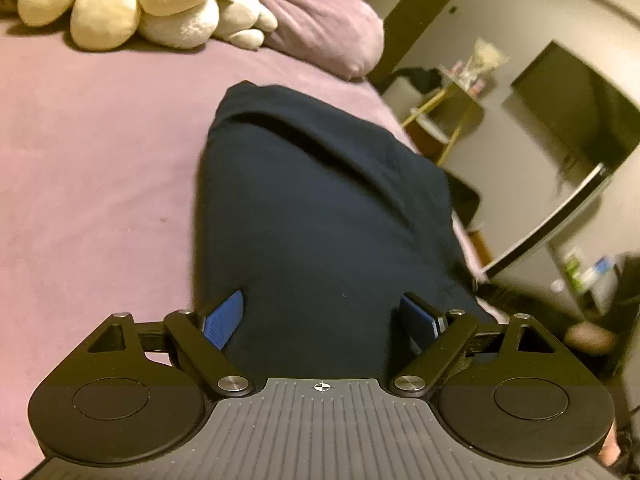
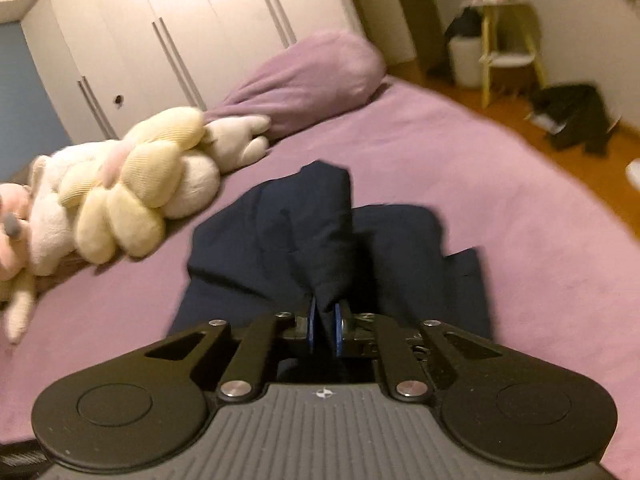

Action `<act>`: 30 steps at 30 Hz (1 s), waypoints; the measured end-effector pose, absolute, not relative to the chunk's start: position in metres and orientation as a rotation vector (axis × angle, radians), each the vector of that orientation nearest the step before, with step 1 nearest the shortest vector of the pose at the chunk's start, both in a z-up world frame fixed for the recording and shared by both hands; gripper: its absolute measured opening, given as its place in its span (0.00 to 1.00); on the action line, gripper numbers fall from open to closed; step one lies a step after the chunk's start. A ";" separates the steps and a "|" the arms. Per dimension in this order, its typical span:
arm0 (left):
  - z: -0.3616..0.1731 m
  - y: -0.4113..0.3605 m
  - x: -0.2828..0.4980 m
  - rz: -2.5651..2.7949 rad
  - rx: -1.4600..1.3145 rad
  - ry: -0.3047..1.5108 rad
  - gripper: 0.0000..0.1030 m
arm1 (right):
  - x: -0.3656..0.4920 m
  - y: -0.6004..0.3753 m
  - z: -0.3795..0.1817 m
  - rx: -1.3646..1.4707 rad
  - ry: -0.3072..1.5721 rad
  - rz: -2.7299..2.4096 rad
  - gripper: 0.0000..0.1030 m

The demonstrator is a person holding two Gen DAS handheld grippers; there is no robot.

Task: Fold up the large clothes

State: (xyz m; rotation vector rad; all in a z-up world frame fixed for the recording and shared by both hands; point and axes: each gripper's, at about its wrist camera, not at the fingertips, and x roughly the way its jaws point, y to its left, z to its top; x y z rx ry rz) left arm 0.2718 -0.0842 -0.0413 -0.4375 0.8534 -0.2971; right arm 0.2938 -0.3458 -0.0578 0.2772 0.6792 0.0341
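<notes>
A dark navy garment (image 1: pixel 320 208) lies on the purple bed (image 1: pixel 100 160). In the left wrist view my left gripper (image 1: pixel 322 320) is open, its blue pads wide apart with the navy cloth lying between and over them. In the right wrist view the same garment (image 2: pixel 248 240) lies bunched on the bed (image 2: pixel 480 184). My right gripper (image 2: pixel 325 328) is shut on a raised fold of the navy cloth, which stands up in a peak above the fingers.
Cream plush toys (image 1: pixel 132 4) and a purple pillow (image 1: pixel 328 36) lie at the head of the bed; they also show in the right wrist view (image 2: pixel 132 200). White wardrobe doors (image 2: pixel 168 40) stand behind. A yellow stool (image 2: pixel 508 44) and dark clothes (image 2: pixel 576 120) are on the wooden floor.
</notes>
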 end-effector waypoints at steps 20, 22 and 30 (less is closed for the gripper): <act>-0.041 -0.054 0.266 -0.276 -0.481 0.789 0.87 | 0.374 -0.267 -0.073 0.055 0.638 0.011 0.04; -0.041 -0.052 0.280 -0.226 -0.496 0.784 0.87 | 0.370 -0.276 -0.104 0.023 0.622 -0.029 0.03; -0.049 -0.111 0.348 -0.099 -0.412 0.676 0.94 | 0.356 -0.310 -0.126 0.133 0.535 -0.049 0.02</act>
